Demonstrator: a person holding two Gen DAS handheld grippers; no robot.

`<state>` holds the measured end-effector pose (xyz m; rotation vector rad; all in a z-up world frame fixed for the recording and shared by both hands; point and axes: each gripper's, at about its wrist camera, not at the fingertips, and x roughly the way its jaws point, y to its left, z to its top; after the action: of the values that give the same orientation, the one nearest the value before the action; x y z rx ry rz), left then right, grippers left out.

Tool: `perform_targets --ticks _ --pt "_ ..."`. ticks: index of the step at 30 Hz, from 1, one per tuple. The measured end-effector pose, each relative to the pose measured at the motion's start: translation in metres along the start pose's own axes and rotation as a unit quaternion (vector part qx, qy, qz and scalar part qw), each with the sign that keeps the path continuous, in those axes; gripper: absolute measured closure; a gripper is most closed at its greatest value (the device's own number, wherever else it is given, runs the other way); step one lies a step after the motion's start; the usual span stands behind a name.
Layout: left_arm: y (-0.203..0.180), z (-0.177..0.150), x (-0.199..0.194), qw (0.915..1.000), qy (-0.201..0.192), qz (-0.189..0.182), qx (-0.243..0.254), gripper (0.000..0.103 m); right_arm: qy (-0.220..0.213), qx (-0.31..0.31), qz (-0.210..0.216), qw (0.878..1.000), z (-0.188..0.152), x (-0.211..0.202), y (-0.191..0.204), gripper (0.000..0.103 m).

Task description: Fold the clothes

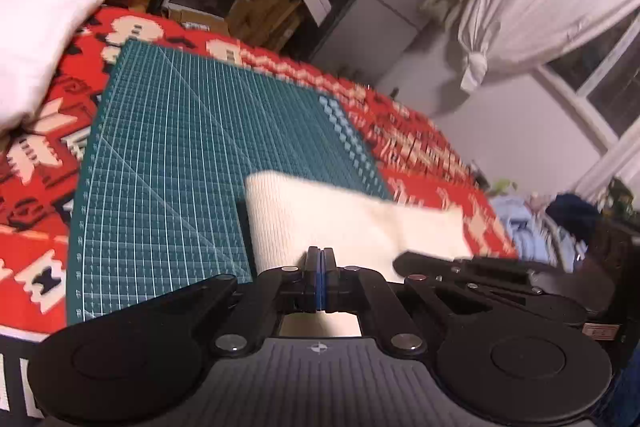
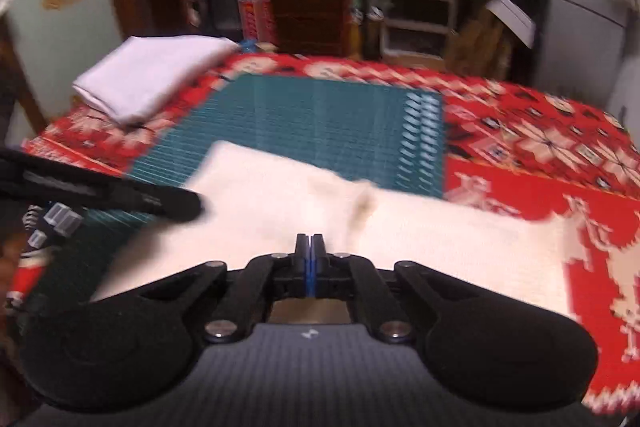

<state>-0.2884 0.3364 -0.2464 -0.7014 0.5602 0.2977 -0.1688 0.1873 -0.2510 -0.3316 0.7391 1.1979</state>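
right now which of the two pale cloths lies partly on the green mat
The cream ribbed cloth by the grippers; the white folded cloth sits at the far corner on the red blanket.

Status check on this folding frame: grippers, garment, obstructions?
Left gripper and right gripper both shut over the cream garment; grip unclear. Garment lies across the green cutting mat. Folded white cloth sits clear.

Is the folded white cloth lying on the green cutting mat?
No, the folded white cloth lies on the red patterned blanket, beside the green cutting mat.
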Motion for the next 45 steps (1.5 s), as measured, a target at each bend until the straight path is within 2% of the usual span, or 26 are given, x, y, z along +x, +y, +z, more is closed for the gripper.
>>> perform_targets --ticks 3,7,12,16,20,25,29,33,40,41,45 --pt "-0.006 0.014 0.006 0.9998 -0.005 -0.004 0.018 0.101 -0.003 0.032 0.006 0.999 0.006 -0.002 -0.012 0.102" --pt "-0.006 0.022 0.028 0.9992 0.020 0.011 0.032 0.100 -0.021 0.006 0.017 1.000 0.024 0.005 0.000 0.100" --pt "-0.002 0.017 0.030 0.9990 0.020 0.022 0.034 0.100 -0.002 -0.009 0.004 1.000 0.034 0.037 0.002 0.103" --pt "0.003 0.016 0.022 0.9997 0.007 0.014 0.017 0.101 -0.009 0.044 0.021 0.999 0.035 0.039 -0.023 0.103" --pt "0.000 0.015 0.011 0.9997 -0.011 0.019 0.011 0.100 -0.027 0.063 0.028 0.997 0.031 0.021 -0.028 0.101" --pt "-0.014 -0.010 -0.012 0.9995 0.012 -0.029 0.006 0.100 -0.034 0.080 0.066 0.994 0.024 -0.012 -0.023 0.099" --pt "-0.028 -0.035 -0.024 0.9978 0.043 -0.040 0.030 0.100 -0.003 0.030 0.079 0.996 0.005 -0.028 0.003 0.099" --pt "-0.033 -0.060 -0.034 0.9957 0.070 -0.030 0.052 0.100 0.024 -0.018 0.060 0.998 -0.025 -0.036 0.020 0.099" --pt "-0.038 -0.087 -0.061 0.9958 0.066 -0.046 0.044 0.100 0.035 0.030 0.058 0.997 -0.068 -0.079 0.003 0.101" --pt "-0.043 -0.087 -0.060 0.9952 0.066 -0.050 0.051 0.100 0.030 0.024 0.059 0.998 -0.068 -0.083 0.007 0.098" --pt "-0.058 -0.091 -0.045 0.9924 0.080 -0.047 0.081 0.100 0.010 -0.009 0.063 0.998 -0.069 -0.096 0.029 0.097"
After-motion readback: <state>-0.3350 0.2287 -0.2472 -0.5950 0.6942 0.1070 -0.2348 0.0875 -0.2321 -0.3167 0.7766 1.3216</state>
